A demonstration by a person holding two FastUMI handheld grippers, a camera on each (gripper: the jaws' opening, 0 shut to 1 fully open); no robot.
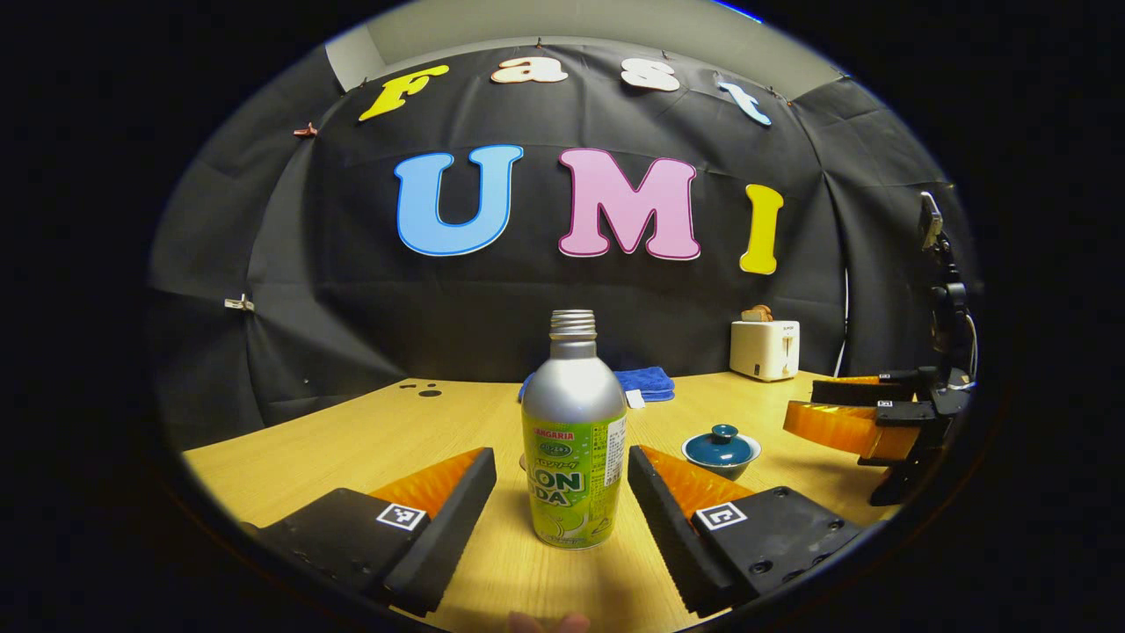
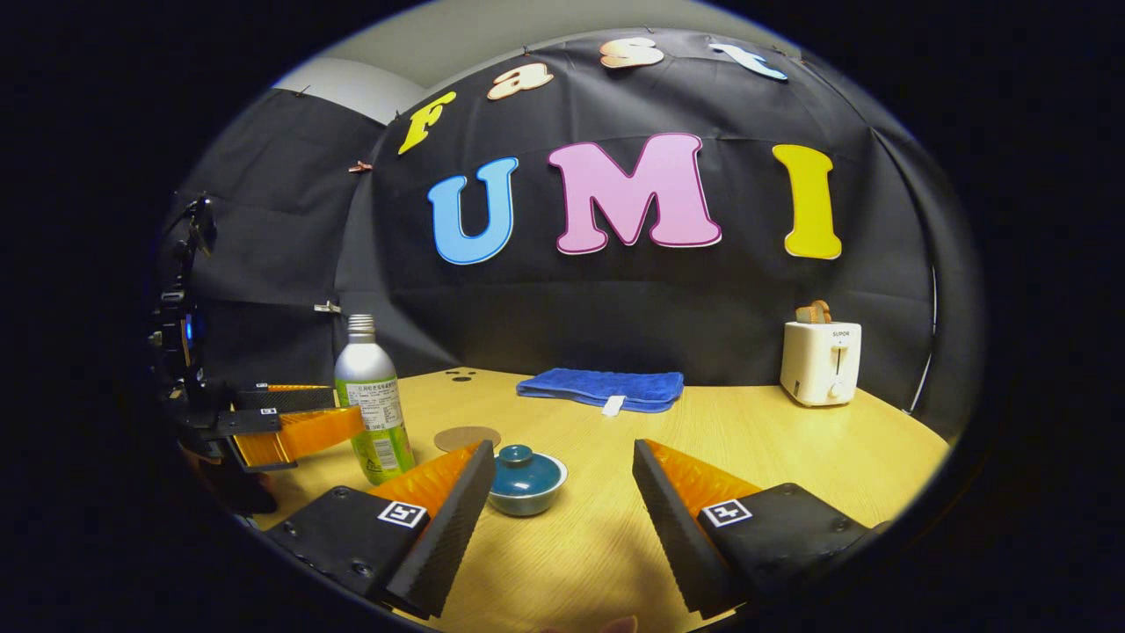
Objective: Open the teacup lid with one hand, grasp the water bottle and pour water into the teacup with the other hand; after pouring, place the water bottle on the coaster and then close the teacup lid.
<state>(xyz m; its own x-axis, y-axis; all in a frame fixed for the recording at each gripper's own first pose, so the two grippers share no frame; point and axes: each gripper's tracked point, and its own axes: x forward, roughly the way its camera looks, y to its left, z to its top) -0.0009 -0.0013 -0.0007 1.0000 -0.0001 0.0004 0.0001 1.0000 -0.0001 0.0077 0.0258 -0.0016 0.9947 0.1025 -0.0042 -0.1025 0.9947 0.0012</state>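
Note:
A silver and green water bottle (image 1: 573, 440) stands upright on the wooden table (image 1: 369, 440), its threaded neck uncapped. My left gripper (image 1: 561, 453) is open, one finger on each side of the bottle with a gap to both. The teal teacup (image 1: 721, 450) sits to the right with its lid on. In the right gripper view my right gripper (image 2: 562, 446) is open, and the lidded teacup (image 2: 526, 479) rests just inside its left finger. A round coaster (image 2: 467, 437) lies behind the cup, beside the bottle (image 2: 373, 400). The left gripper (image 2: 338, 411) flanks that bottle.
A folded blue towel (image 2: 602, 388) lies at the back of the table (image 2: 791, 457), and a white toaster (image 2: 820, 360) with bread in it stands at the back right. In the left gripper view, the right gripper (image 1: 804, 403) hovers at the right, near the teacup.

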